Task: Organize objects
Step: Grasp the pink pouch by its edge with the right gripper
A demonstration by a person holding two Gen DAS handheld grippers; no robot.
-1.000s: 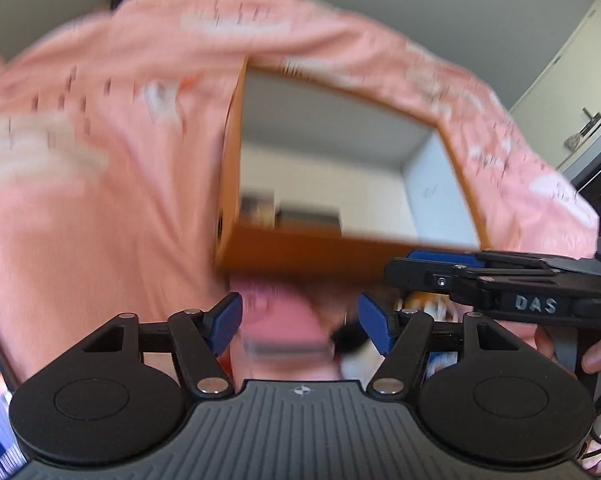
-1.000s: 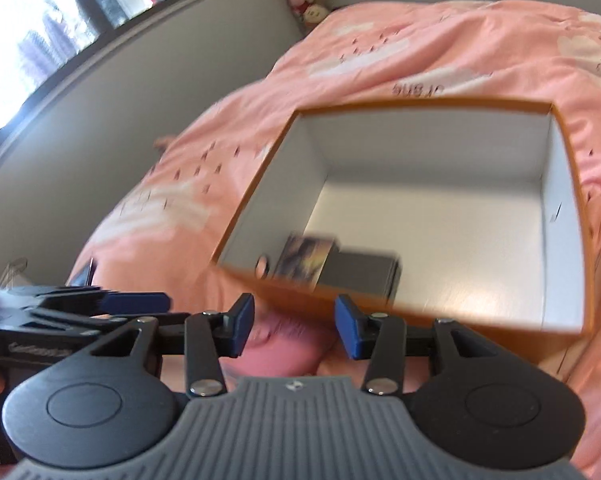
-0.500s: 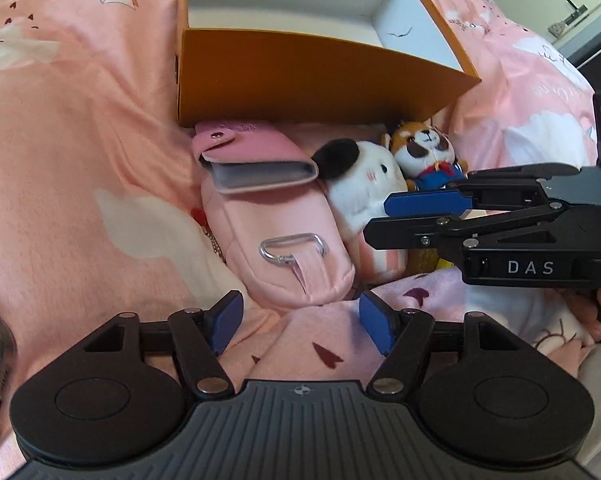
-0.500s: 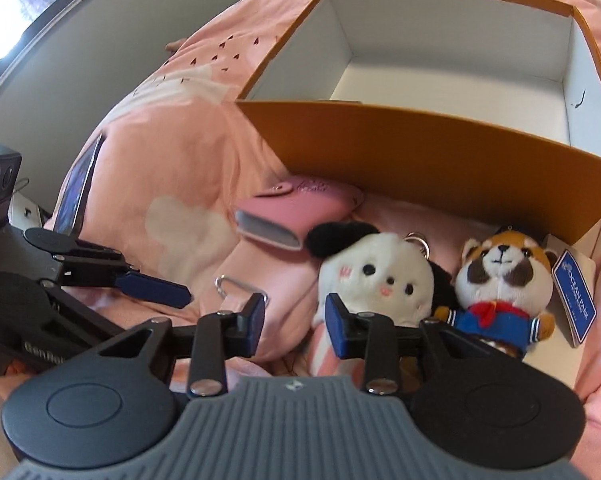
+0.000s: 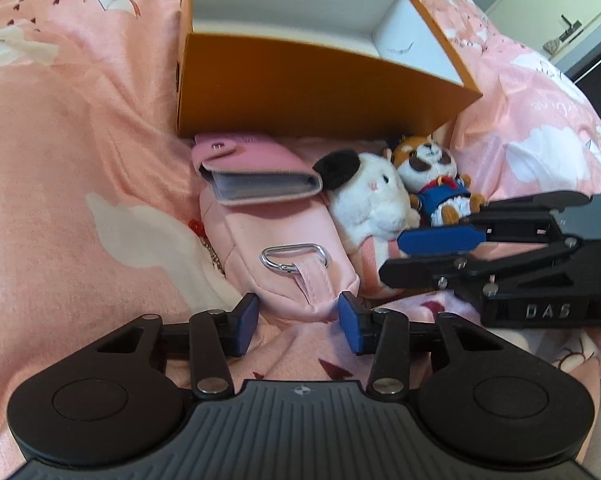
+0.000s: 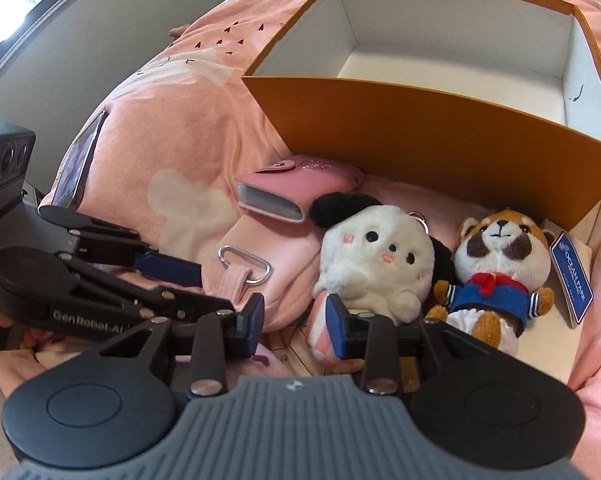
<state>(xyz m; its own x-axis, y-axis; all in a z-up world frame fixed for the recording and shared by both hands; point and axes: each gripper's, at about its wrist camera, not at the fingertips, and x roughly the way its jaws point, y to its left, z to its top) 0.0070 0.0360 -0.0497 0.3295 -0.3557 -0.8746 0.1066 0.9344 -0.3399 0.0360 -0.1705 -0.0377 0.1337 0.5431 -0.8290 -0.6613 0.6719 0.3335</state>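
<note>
Toys and pouches lie on the pink bedcover (image 5: 80,152), just in front of the orange box (image 5: 300,84): a pink card wallet (image 5: 256,176) on top of a pale pink pouch (image 5: 280,248), then a white plush (image 6: 376,260) and a red panda plush (image 6: 496,264) beside it. The left gripper (image 5: 298,316) is closing, its jaws on both sides of the pouch's near end. The right gripper (image 6: 294,320) stands a little apart at the white plush's lower edge; whether it pinches the plush, I cannot tell.

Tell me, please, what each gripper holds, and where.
The left gripper is closing its jaws around the near end of the pouch. The right gripper straddles the striped base of the white plush; grip unclear.
</note>
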